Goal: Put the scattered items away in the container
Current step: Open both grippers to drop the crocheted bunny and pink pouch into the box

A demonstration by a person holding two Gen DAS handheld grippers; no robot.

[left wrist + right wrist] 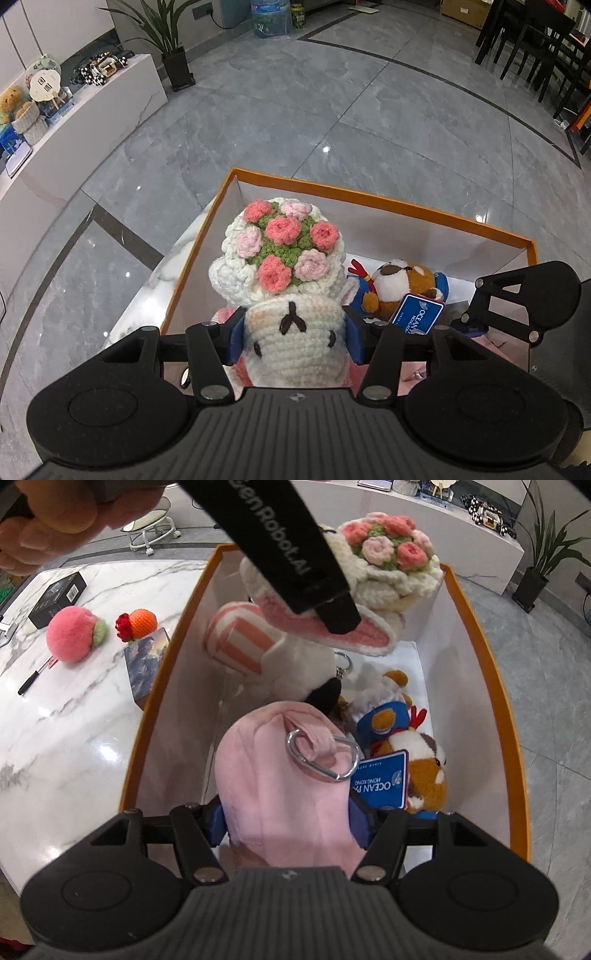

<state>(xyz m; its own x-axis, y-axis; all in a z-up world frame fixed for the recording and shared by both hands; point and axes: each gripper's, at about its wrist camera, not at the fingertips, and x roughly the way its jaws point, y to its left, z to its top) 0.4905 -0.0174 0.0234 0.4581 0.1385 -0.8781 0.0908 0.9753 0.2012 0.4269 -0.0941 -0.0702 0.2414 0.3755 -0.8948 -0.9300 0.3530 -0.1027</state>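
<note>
My left gripper (295, 336) is shut on a crochet bunny (295, 343) by its head. The bunny carries a bouquet of pink roses (284, 240) and hangs over the orange-rimmed white box (369, 201). In the right wrist view the same bunny (369, 576) hangs above the box's far end (166, 672), one black finger (295, 554) of the left gripper across it. My right gripper (291, 823) is down inside the box with a pink plush toy (280, 775) filling the space between its blue pads. A silver carabiner (325, 753) is clipped to the toy.
In the box lie a brown plush with a blue tag (424, 771) and a white plush (303, 672). On the marble table (74, 738) left of the box are a pink peach plush (72, 635), an orange crochet piece (138, 622), a picture card (144, 661), a black box (57, 598) and a pen (33, 681). A hand (55, 513) is at top left.
</note>
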